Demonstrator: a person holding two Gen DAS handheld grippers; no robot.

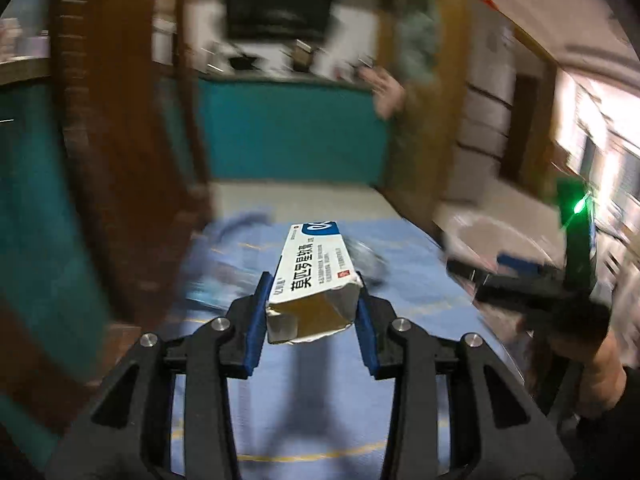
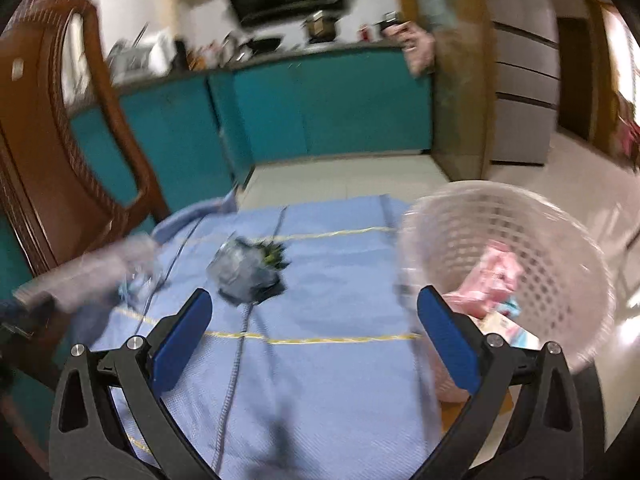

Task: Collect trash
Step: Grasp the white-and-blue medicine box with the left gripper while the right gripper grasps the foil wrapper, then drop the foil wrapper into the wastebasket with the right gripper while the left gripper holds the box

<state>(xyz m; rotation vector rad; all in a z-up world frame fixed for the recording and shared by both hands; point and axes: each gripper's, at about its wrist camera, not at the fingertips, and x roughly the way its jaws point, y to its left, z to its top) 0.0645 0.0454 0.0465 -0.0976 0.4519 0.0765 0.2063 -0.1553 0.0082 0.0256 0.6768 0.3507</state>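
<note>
The left gripper (image 1: pixel 312 312) is clamping a white box (image 1: pixel 316 276) between its blue pads (image 1: pixel 256 320) — the jaws are closed narrow on the near, torn-open end, and the box is pointing away, lifted clear above the blue cloth (image 1: pixel 304 392). The right gripper (image 2: pixel 314 320) is standing wide with nothing between its pads (image 2: pixel 184 336), hovering over the cloth (image 2: pixel 328 360).

Just beyond those open jaws a crumpled dark wrapper (image 2: pixel 248 270) is lying on the cloth, near the middle. To the right a pale mesh basket (image 2: pixel 560 248) is sitting at the cloth's edge, just beside the right pad, with pink packaging (image 2: pixel 496 276) lying inside it. At the far left a wooden chair (image 2: pixel 44 152) is standing by the table, and teal cabinets (image 2: pixel 328 104) are running along the far wall — everything out there is blurring.
</note>
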